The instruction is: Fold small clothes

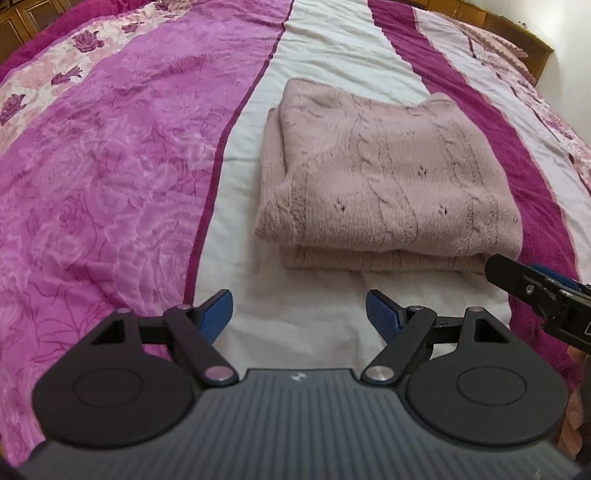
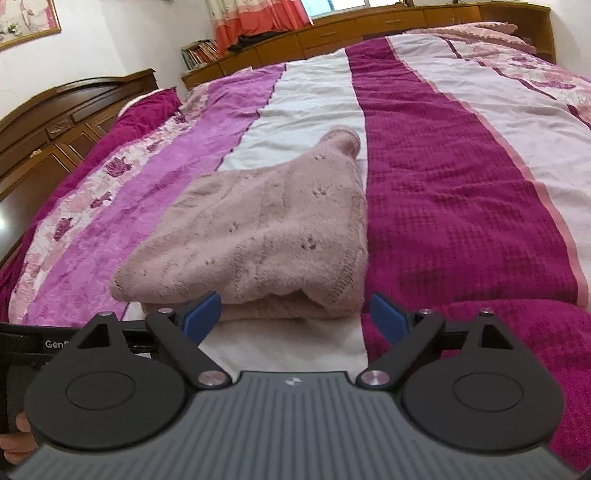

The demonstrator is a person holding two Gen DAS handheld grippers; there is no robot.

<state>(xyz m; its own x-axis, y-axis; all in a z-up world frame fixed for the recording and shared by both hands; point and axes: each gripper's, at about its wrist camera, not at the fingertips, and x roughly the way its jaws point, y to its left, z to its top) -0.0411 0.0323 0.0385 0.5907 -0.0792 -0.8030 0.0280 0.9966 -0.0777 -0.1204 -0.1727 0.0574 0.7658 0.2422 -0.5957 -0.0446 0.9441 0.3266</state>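
A pale pink knitted sweater [image 1: 384, 177] lies folded in a thick rectangle on the white stripe of the bedspread [image 1: 317, 48]. It also shows in the right wrist view [image 2: 258, 236]. My left gripper [image 1: 299, 314] is open and empty, a short way in front of the sweater's near edge. My right gripper [image 2: 295, 317] is open and empty, low over the bed with its fingertips at the sweater's near folded edge. The right gripper also shows at the right edge of the left wrist view [image 1: 532, 284].
The bed is covered by a striped pink, magenta and white bedspread [image 2: 461, 184]. A wooden headboard [image 2: 55, 122] stands at the left, and low wooden cabinets [image 2: 369, 29] with books run behind the bed. A pink pillow [image 2: 476, 31] lies at the far right.
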